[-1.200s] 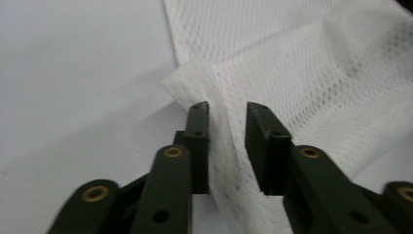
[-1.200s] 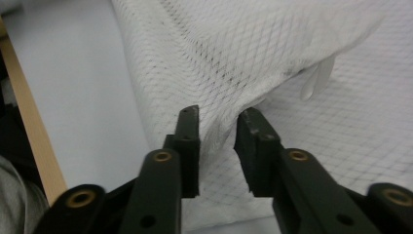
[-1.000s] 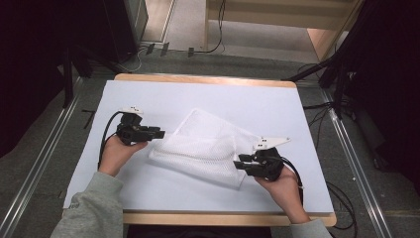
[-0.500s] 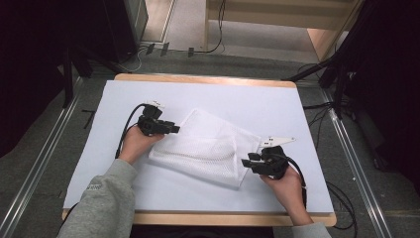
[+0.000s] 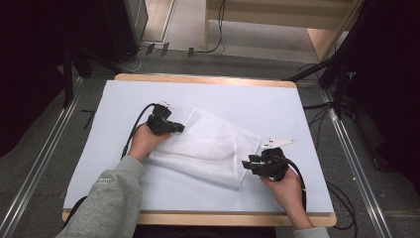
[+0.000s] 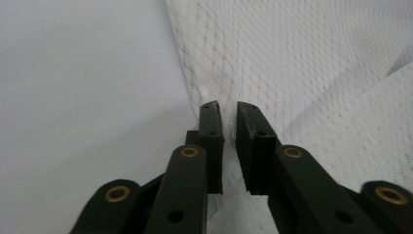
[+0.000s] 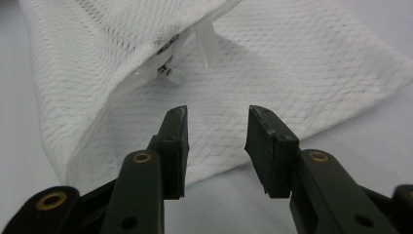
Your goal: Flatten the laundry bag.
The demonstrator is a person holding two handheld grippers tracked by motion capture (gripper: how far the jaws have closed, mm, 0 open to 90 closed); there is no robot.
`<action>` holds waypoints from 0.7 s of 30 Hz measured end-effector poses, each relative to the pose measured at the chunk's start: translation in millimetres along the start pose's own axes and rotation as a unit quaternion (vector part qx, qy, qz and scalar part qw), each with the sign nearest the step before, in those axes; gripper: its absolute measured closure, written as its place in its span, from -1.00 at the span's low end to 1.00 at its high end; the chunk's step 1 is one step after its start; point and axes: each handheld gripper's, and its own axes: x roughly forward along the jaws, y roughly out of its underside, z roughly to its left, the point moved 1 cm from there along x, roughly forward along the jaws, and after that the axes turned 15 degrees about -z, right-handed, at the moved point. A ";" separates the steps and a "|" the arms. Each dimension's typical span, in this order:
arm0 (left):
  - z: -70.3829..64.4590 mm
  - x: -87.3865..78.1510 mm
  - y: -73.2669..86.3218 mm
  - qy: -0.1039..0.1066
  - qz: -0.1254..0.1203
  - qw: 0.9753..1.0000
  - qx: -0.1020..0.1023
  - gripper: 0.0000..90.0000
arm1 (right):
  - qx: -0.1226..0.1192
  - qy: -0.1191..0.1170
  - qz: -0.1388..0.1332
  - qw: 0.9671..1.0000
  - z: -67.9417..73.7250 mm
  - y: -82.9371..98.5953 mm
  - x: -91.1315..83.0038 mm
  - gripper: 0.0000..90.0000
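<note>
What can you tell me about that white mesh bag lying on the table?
The white mesh laundry bag lies flat and folded on the white table cover, set at a slant. Its fabric looks thin and netted, with layers overlapping. A small zipper pull with a white tab sits at one fold. The left gripper pinches its edge; the right gripper hovers open beside it.

This looks like a lab or test room set up for recording, not a home. A wooden-edged table (image 5: 208,79) with a plain white top stands on grey carpet (image 5: 34,148), fenced on both sides by metal rails (image 5: 39,168). Black cables (image 5: 218,44) trail across the floor beyond it, dark stands (image 5: 341,74) and dark equipment crowd the corners, and a pale wooden bench (image 5: 277,10) sits at the back.
</note>
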 end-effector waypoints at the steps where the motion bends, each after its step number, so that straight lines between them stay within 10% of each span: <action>1: -0.7 0.8 0.1 0.001 0.000 1.000 -0.002 0.95 | 0.000 -0.001 0.000 1.000 -0.2 0.2 1.1 0.37; 12: 17.3 -15.6 -3.4 -0.024 -0.024 0.998 -0.044 1.00 | 0.002 -0.001 0.001 1.000 -0.7 0.0 2.4 0.37; 21: 52.1 -44.5 4.4 -0.084 -0.049 0.991 -0.092 1.00 | 0.009 0.006 -0.008 1.000 -4.2 -2.5 6.9 0.38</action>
